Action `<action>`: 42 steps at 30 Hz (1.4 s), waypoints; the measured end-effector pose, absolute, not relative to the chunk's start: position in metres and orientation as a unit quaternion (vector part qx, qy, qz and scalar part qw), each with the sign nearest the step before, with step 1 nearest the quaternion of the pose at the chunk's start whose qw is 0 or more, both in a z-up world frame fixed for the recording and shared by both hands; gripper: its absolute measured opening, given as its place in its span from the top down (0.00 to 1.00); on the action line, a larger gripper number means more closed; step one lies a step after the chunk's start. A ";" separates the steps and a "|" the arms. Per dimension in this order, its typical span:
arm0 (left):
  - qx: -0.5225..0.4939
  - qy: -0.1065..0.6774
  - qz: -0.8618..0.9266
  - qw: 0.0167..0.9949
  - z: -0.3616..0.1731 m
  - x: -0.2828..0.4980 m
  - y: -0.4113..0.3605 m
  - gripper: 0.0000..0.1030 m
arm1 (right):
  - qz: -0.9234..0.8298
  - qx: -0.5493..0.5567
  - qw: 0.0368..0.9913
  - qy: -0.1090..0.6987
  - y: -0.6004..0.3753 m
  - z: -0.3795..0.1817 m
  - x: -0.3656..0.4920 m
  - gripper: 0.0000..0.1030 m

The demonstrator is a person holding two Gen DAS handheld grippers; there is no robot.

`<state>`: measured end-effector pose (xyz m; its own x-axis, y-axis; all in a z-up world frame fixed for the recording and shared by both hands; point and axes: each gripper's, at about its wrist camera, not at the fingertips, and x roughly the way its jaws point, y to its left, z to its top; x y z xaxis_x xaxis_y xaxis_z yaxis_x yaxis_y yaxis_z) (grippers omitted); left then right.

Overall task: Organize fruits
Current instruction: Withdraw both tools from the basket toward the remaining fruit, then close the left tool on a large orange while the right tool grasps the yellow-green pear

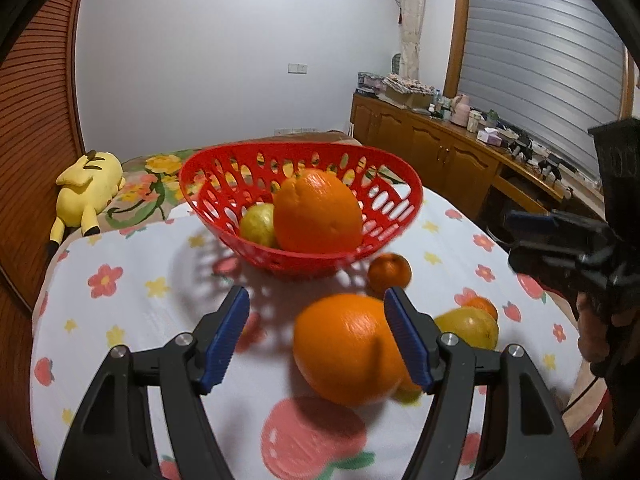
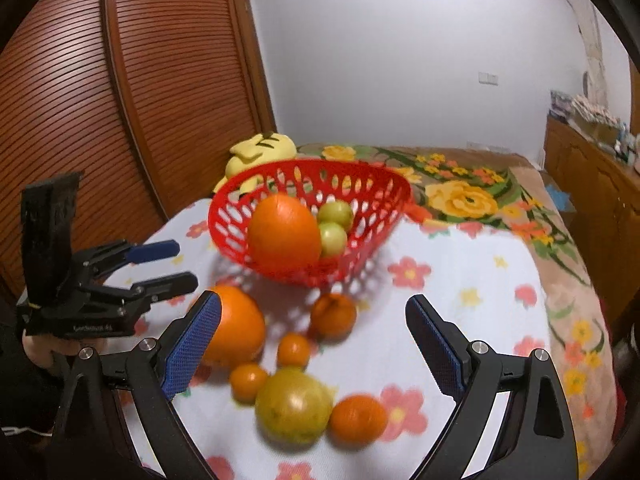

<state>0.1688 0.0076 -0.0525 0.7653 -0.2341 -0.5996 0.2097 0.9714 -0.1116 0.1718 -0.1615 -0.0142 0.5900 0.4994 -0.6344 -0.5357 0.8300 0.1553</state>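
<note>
Red basket (image 2: 372, 184) holds an orange (image 2: 284, 236); loose, blurred citrus (image 2: 294, 412) lies before it.

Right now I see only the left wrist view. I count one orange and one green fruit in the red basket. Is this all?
Observer: No, three. The right wrist view shows a second green fruit behind the first green fruit, beside the big orange in the red basket.
Operator: And on the cloth I see only two small oranges?
Observer: Four small oranges lie there, around the yellow-green fruit.
Operator: Does the right gripper hold something?
Observer: No. The right gripper is open, and nothing is pressed between its pads.
</note>
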 end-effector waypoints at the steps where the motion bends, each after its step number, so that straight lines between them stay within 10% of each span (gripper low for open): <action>1: -0.018 0.323 -0.118 0.939 -0.054 0.167 0.006 0.32 | 0.290 -0.021 0.890 0.352 -0.163 -0.020 0.168 0.08; 23: -0.034 0.351 -0.115 0.929 -0.079 0.148 0.002 0.30 | 0.301 -0.032 0.872 0.384 -0.153 -0.071 0.134 0.34; 42: -0.036 0.351 -0.122 0.928 -0.077 0.156 -0.003 0.30 | 0.292 -0.069 0.874 0.383 -0.143 -0.083 0.136 0.31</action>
<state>0.1561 -0.0034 -0.0770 0.7237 -0.2516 -0.6426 0.2009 0.9676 -0.1527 0.1359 -0.1428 -0.0831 0.5364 0.4575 -0.7092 -0.5636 0.8197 0.1025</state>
